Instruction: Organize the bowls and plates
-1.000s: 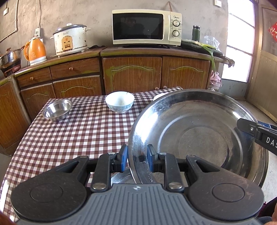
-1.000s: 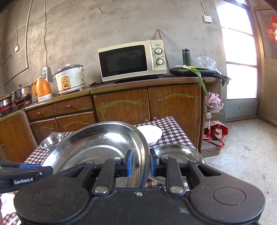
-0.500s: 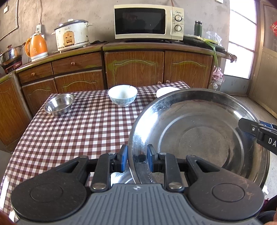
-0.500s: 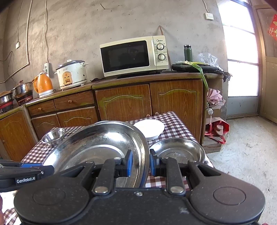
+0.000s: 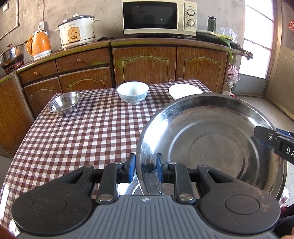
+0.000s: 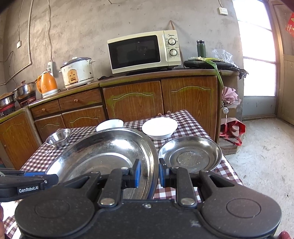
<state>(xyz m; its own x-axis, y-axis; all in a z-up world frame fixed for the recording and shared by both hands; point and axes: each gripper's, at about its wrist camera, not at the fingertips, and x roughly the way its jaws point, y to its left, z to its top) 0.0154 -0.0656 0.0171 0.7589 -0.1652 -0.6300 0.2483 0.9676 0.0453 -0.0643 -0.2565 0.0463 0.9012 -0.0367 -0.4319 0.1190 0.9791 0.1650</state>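
Note:
A large steel plate (image 5: pixel 211 143) is held above the checked table (image 5: pixel 82 132) by both grippers. My left gripper (image 5: pixel 145 168) is shut on its left rim. My right gripper (image 6: pixel 149 173) is shut on its right rim; the plate shows there too (image 6: pixel 102 152). The right gripper also shows in the left wrist view (image 5: pixel 275 145), and the left one in the right wrist view (image 6: pixel 27 182). A smaller steel plate (image 6: pixel 190 154) lies on the table's right side. A small steel bowl (image 5: pixel 64 103), a white patterned bowl (image 5: pixel 132 92) and a white plate (image 5: pixel 185 91) stand farther back.
Wooden cabinets (image 5: pixel 147 64) run behind the table with a microwave (image 5: pixel 158 16), a rice cooker (image 5: pixel 77 30) and an orange kettle (image 5: pixel 39 45) on top. A door and bare floor (image 6: pixel 262 156) lie to the right. Another steel dish shows under the left gripper (image 5: pixel 132 187).
Both grippers have lowered and tilted down with the large plate; the table and its dishes now sit higher and fuller in both views. The grip on both rims is unchanged.

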